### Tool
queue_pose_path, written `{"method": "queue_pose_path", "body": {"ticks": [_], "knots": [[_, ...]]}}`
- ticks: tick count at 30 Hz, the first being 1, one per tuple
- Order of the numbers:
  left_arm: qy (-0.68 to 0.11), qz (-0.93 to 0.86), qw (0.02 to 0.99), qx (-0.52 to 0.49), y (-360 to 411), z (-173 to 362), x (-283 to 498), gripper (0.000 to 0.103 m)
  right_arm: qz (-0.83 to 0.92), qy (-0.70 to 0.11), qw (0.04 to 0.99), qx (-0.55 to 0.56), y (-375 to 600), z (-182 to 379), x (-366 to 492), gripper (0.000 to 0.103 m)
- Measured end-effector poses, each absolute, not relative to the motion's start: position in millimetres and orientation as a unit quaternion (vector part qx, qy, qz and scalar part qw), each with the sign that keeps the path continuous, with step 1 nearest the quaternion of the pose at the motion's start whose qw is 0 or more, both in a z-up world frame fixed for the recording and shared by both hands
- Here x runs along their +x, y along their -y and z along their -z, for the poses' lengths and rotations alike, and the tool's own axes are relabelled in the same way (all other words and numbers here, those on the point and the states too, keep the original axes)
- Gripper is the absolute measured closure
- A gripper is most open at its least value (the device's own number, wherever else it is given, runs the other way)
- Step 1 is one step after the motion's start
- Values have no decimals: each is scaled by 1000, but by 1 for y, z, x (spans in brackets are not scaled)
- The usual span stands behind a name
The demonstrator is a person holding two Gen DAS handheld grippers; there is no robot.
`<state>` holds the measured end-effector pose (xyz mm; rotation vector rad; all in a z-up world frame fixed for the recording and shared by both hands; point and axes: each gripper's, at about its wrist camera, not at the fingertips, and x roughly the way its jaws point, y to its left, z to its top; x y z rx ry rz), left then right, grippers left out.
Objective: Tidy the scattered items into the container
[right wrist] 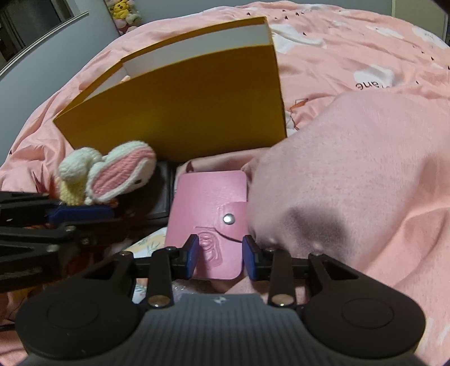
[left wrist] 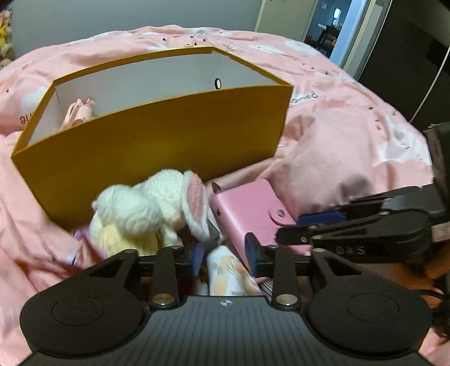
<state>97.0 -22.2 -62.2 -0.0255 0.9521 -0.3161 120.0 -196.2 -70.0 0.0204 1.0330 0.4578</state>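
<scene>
Two claws: both sit low in their own pictures, over a pink bed (left wrist: 337, 135).
Left claw (left wrist: 225, 259): its blue pads are apart, and nothing is pinched between them. No earlier picture shows how they got there.
Under the left claw: a small packet with orange and white print (left wrist: 227, 270) lies in the gap, blurry.
Right claw (right wrist: 220, 257): its blue pads stand apart on each side of the pink wallet (right wrist: 208, 219). I cannot tell if they press on it.
Pink wallet: it lies flat on the bed, low in the middle of the right picture, snap button up. In the left picture it is right of the middle.
Yellow box (left wrist: 157, 146): it stands open in the upper middle of both pictures, white inside. The wallet lies in front of it, outside.
Inside the box: one pale pink thing (left wrist: 78, 112) leans in the left corner.
Bunny toy (left wrist: 152, 208): white knit with pink ears, just in front of the box, left of the wallet.
Dark flat thing (right wrist: 163, 194): it lies between the bunny and the wallet.
Pink lump of blanket (right wrist: 351, 183): it fills the right side, beside the wallet.
Far toys (right wrist: 125, 11): soft toys sit at the top left.
</scene>
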Motion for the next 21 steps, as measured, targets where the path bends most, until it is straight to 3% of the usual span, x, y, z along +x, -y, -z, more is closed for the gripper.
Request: {"method": "queue_pose_path", "body": {"ticks": [3, 6, 10, 14, 15, 21], "knots": [[-456, 149, 878, -17, 24, 68, 105, 53, -217, -496, 840, 21, 200, 76, 127, 63], [-449, 127, 884, -1, 24, 69, 108, 53, -221, -504, 834, 33, 202, 82, 132, 57], [-449, 107, 886, -26, 9, 64, 105, 65, -226, -507, 831, 38, 202, 86, 135, 54], [-440, 38, 897, -17, -9, 56, 95, 68, -229, -506, 831, 37, 203, 85, 135, 54], [-438, 24, 898, -18, -17, 54, 92, 74, -229, -506, 831, 36, 203, 85, 134, 54], [-431, -28, 901, -37, -39, 49, 86, 74, -229, -506, 831, 32, 203, 85, 134, 54]]}}
